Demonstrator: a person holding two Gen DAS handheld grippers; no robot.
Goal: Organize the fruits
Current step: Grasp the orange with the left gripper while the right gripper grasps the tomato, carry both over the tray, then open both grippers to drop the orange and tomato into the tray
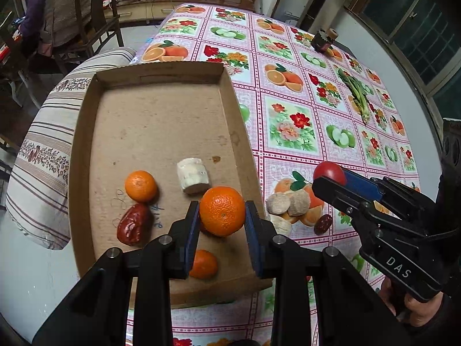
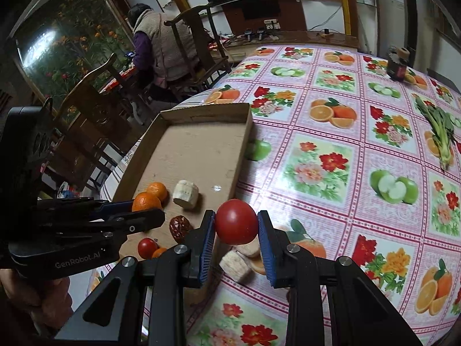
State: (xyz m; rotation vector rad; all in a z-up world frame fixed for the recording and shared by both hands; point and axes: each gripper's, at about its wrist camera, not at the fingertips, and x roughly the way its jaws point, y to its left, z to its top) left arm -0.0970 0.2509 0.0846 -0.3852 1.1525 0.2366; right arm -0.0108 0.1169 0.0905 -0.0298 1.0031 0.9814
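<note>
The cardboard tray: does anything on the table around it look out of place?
Yes. A leafy green vegetable lies alone on the tablecloth, far from the cardboard tray with the fruit. Some pale cut pieces and a red date also lie outside, beside the tray's right wall.

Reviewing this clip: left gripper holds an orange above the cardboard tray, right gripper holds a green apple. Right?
Not quite. The right gripper holds a red tomato, not a green apple, as the right wrist view shows. The left gripper does hold an orange above the cardboard tray.
</note>
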